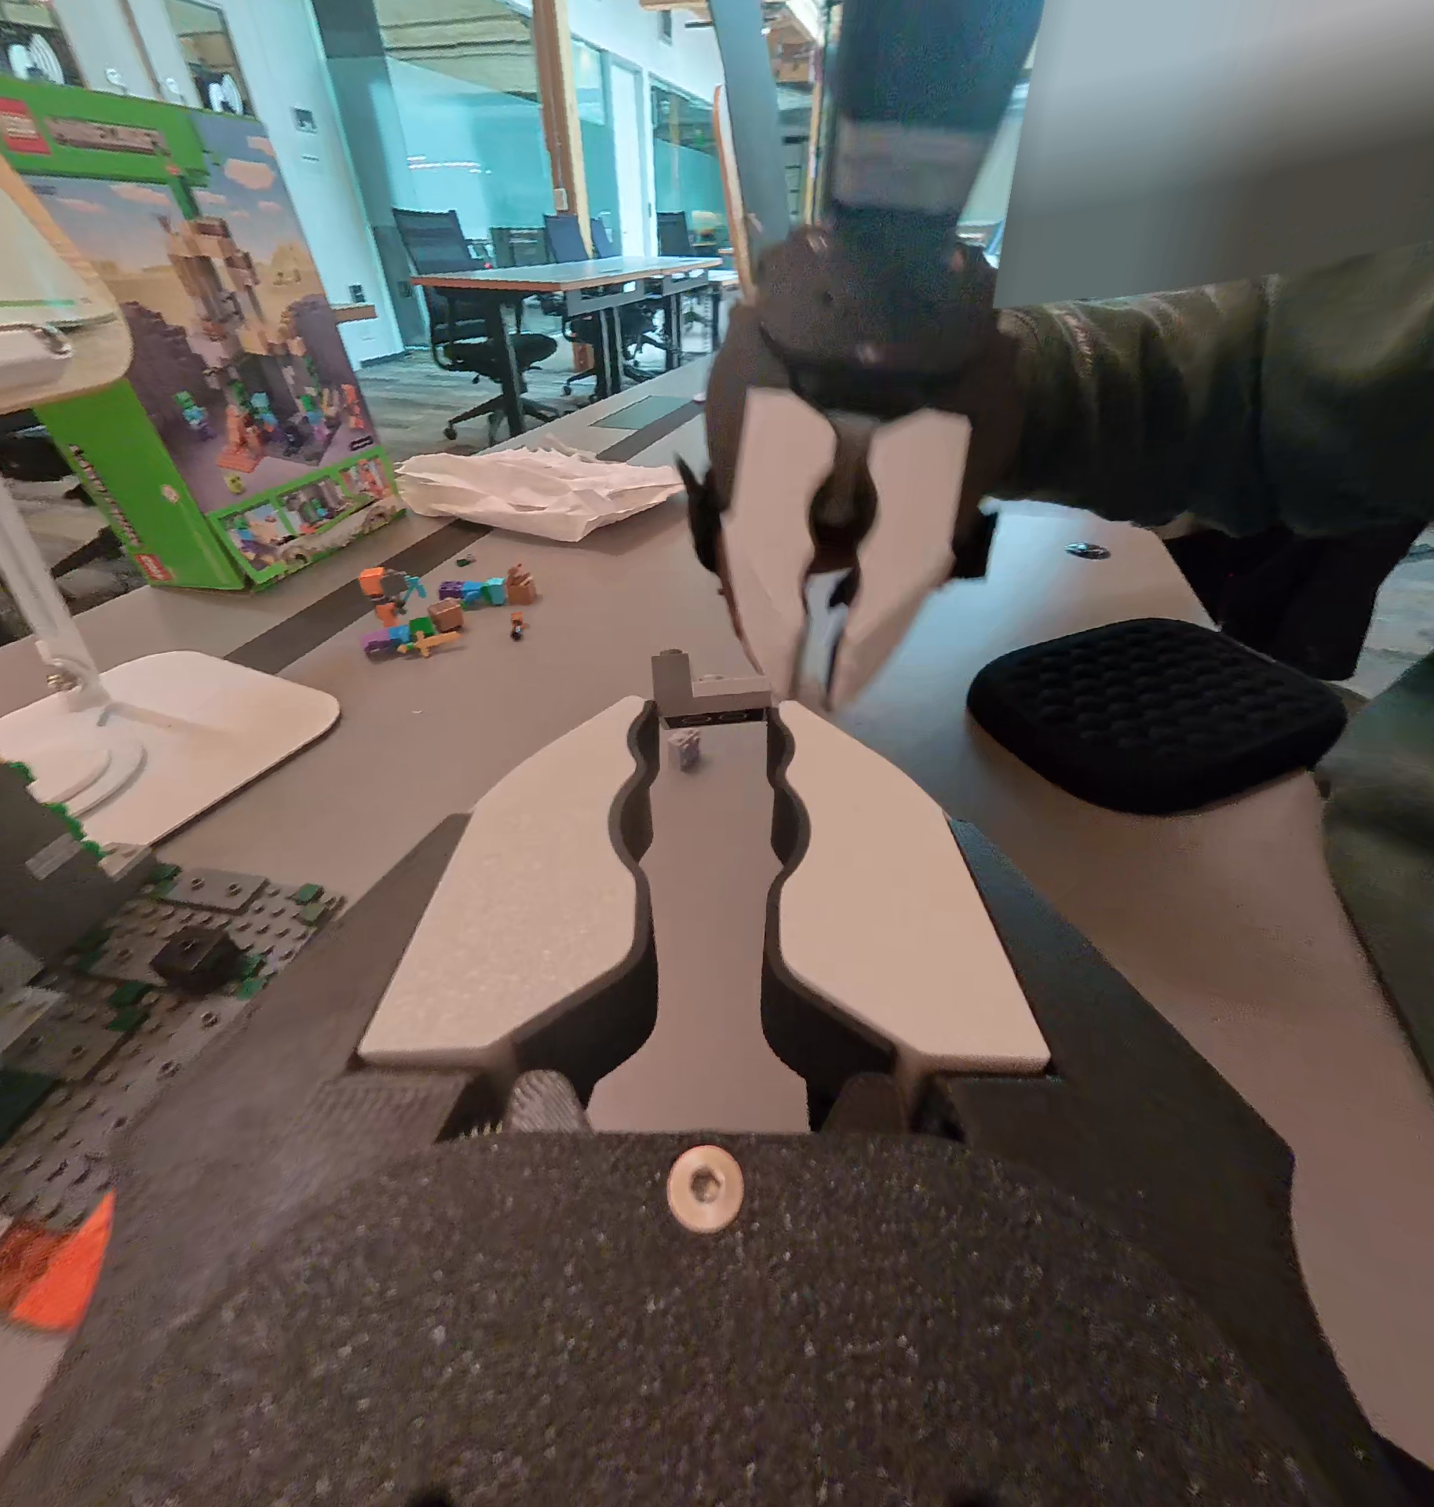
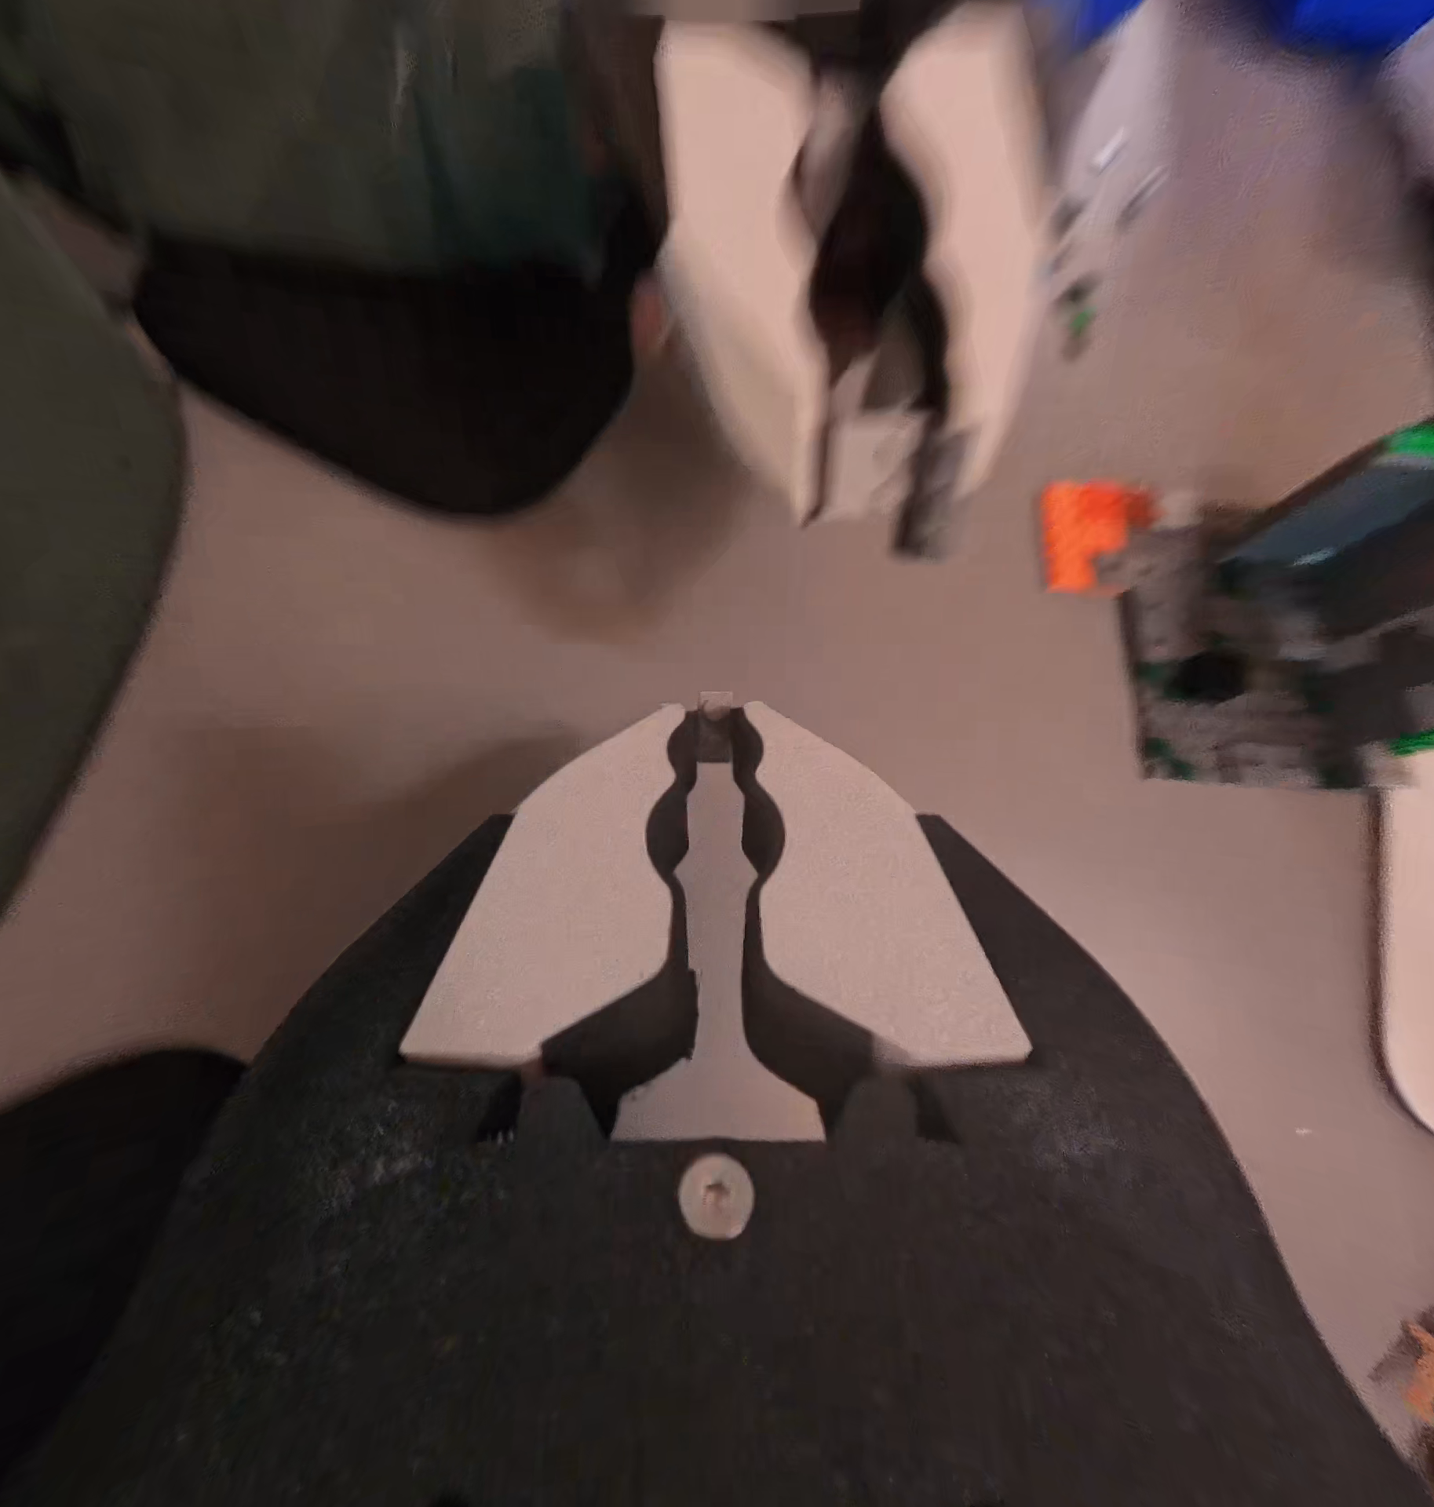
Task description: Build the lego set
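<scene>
My left gripper point(image 1: 713, 711) is shut on a grey L-shaped brick assembly point(image 1: 709, 689) and holds it above the table. It also shows blurred at the top of the right wrist view point(image 2: 885, 497), with the dark grey assembly point(image 2: 933, 489) at its tips. My right gripper point(image 2: 715, 718) is shut on a small grey brick point(image 2: 713, 732). In the left wrist view the right gripper point(image 1: 819, 685) points down, just right of the assembly; its brick is hidden there. The partly built set on a grey baseplate point(image 1: 126, 978) lies at the left, and at the right in the right wrist view point(image 2: 1268, 652).
A small grey-purple piece point(image 1: 686, 746) lies on the table under my left fingers. Loose coloured pieces point(image 1: 444, 612), the green set box point(image 1: 208, 367), white paper bags point(image 1: 534, 489) and a lamp base point(image 1: 167, 734) lie beyond. A black pad point(image 1: 1154, 709) lies right. A person's green sleeve point(image 1: 1186, 391) reaches in.
</scene>
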`<state>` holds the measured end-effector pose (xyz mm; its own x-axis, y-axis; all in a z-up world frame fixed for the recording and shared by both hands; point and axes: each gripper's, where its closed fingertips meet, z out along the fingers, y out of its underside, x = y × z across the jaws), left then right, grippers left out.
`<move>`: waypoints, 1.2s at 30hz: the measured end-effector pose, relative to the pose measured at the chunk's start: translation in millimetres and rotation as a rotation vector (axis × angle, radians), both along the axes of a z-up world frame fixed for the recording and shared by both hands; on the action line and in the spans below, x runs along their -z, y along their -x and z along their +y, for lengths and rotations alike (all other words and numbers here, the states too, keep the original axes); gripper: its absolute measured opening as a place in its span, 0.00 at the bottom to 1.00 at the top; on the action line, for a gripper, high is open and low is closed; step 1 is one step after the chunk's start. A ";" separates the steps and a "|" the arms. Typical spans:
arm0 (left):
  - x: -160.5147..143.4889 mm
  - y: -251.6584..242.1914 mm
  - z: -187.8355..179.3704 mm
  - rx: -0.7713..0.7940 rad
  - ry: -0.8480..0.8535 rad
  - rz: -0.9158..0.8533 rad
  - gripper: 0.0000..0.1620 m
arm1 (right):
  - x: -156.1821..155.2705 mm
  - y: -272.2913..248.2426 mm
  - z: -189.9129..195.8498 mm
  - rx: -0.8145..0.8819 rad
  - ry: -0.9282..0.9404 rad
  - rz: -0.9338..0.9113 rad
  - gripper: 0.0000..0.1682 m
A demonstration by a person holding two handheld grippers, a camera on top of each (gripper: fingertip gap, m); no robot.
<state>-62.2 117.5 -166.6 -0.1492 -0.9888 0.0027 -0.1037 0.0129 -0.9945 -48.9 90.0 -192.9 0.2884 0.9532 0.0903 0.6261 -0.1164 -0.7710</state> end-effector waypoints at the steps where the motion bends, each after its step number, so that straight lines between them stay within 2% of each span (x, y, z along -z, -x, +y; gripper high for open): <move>1: -2.1 -1.0 -4.7 0.018 0.000 -0.008 0.15 | -18.1 -0.6 4.7 0.029 -0.017 0.071 0.04; 3: -6.7 -2.8 -15.4 0.054 -0.003 -0.025 0.15 | -44.6 0.6 10.2 0.058 -0.033 0.171 0.04; 5: -8.6 -4.0 -25.7 0.090 -0.007 -0.030 0.15 | -53.9 4.8 10.1 0.046 -0.026 0.195 0.04; 9: -10.2 -4.5 -34.1 0.117 -0.013 -0.035 0.15 | -52.3 11.8 4.2 -0.003 -0.004 0.183 0.04; 24: -10.2 -1.0 -46.0 0.191 0.003 -0.029 0.15 | -48.5 15.2 -5.0 -0.016 0.038 0.240 0.04; 36: -8.1 0.6 -66.7 0.278 -0.060 -0.014 0.16 | -44.9 20.4 -23.8 -0.091 0.108 0.264 0.04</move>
